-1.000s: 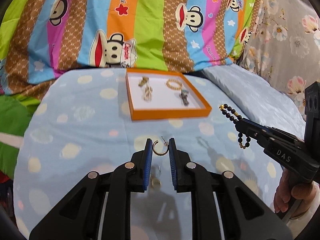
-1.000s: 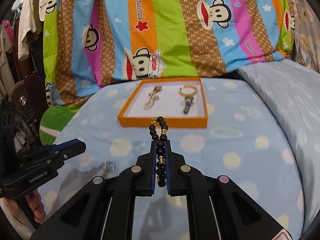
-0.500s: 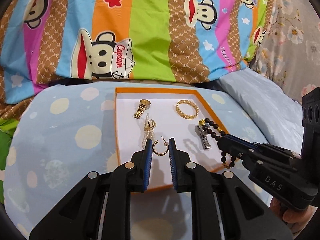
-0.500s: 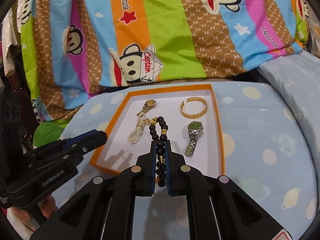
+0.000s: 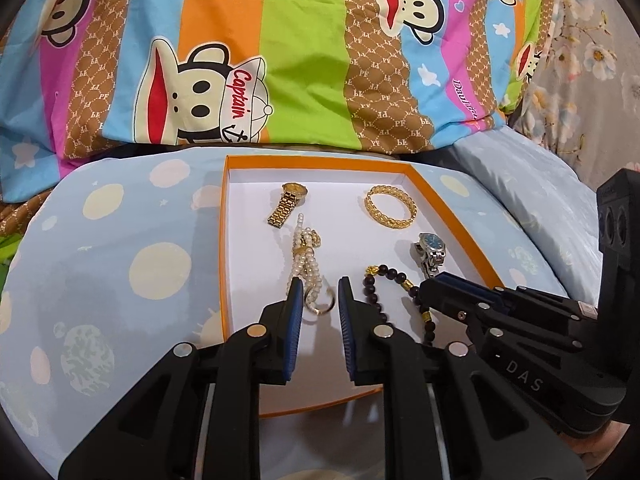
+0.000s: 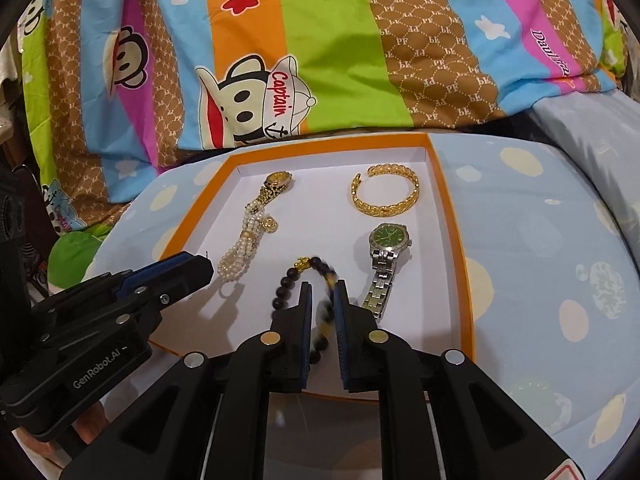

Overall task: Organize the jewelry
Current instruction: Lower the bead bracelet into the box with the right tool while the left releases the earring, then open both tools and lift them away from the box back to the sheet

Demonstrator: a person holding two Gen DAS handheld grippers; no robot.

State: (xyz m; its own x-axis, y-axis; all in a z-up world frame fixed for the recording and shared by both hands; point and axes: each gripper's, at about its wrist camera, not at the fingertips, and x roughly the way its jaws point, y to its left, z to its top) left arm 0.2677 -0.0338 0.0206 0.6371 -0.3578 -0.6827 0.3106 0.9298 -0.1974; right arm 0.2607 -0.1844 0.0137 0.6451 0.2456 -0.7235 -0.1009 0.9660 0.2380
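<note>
An orange-rimmed white tray (image 5: 456, 210) (image 6: 450, 216) lies on the blue dotted bedspread. My left gripper (image 5: 319, 289) hovers over its near part with jaws apart; the gold hoop earring (image 5: 320, 304) lies between the fingertips on the tray floor. My right gripper (image 6: 323, 290) has its jaws slightly apart around the dark bead bracelet (image 6: 298, 276), which is blurred and partly resting in the tray; it also shows in the left wrist view (image 5: 384, 280). The right gripper appears in the left view (image 5: 430, 286), the left gripper in the right view (image 6: 206, 266).
In the tray lie a gold watch (image 5: 288, 204), a pearl bracelet (image 5: 306, 258), a gold chain bangle (image 5: 390, 206) and a silver watch (image 6: 386, 260). A striped cartoon-monkey quilt (image 5: 280, 60) rises behind the tray. A pale blue pillow (image 5: 532, 184) lies right.
Both grippers moved forward over the tray and lowered. The left jaws widened and the earring dropped to the tray floor. The right jaws loosened and the bead bracelet is slipping down.
</note>
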